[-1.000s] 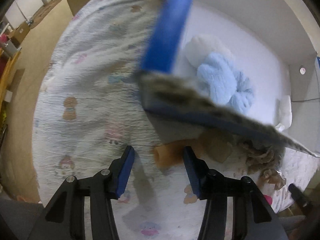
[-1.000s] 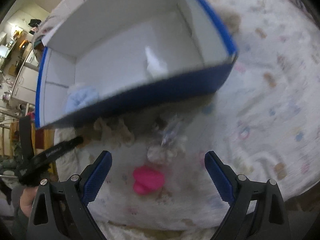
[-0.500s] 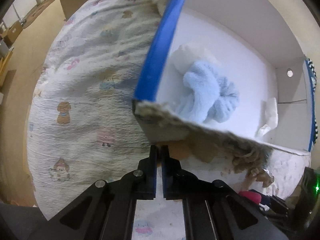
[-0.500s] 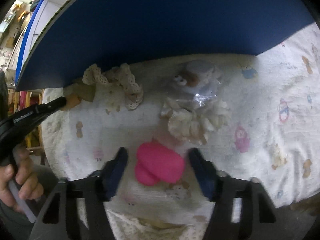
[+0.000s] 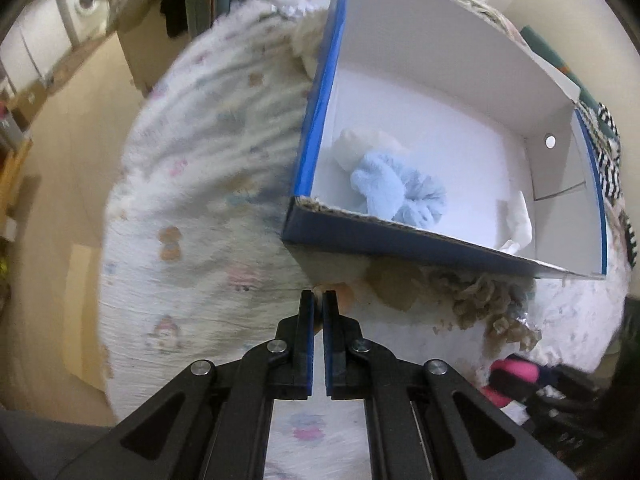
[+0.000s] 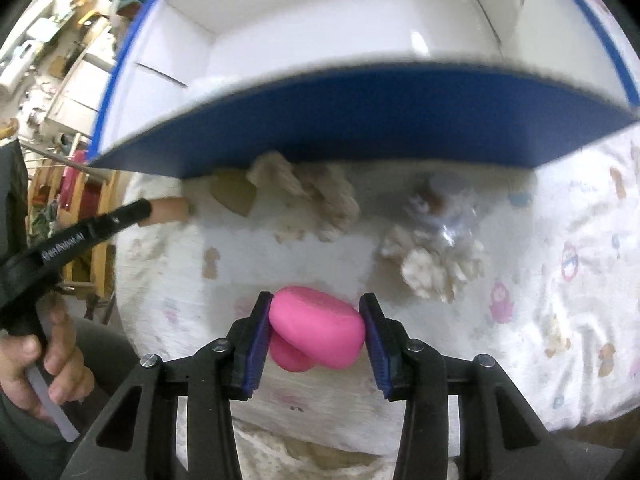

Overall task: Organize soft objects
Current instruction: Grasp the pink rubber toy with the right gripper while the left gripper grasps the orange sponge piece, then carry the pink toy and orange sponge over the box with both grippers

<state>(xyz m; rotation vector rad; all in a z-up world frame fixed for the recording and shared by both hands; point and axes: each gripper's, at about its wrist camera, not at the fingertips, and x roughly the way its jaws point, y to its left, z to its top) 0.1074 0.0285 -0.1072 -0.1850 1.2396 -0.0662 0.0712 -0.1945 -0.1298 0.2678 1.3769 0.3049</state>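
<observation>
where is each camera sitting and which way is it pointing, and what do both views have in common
Left wrist: sits on the left hand-held gripper, looking forward along its shut fingers at the blue box holding a light blue scrunchie; only the gripper shows.
Right wrist: sits on the right hand-held gripper, which clamps a pink soft object, facing the box's blue wall; the person's left hand shows.
Shared: box, printed bedcover, beige lace piece, pink object.

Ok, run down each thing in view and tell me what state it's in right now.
Left hand-held gripper: shut on the orange tube.
Orange tube: pinched at its end.
Right hand-held gripper: shut on the pink toy.
Pink toy: squeezed between the pads.
Blue box: open, lidless.
Blue scrunchie: inside the box.
</observation>
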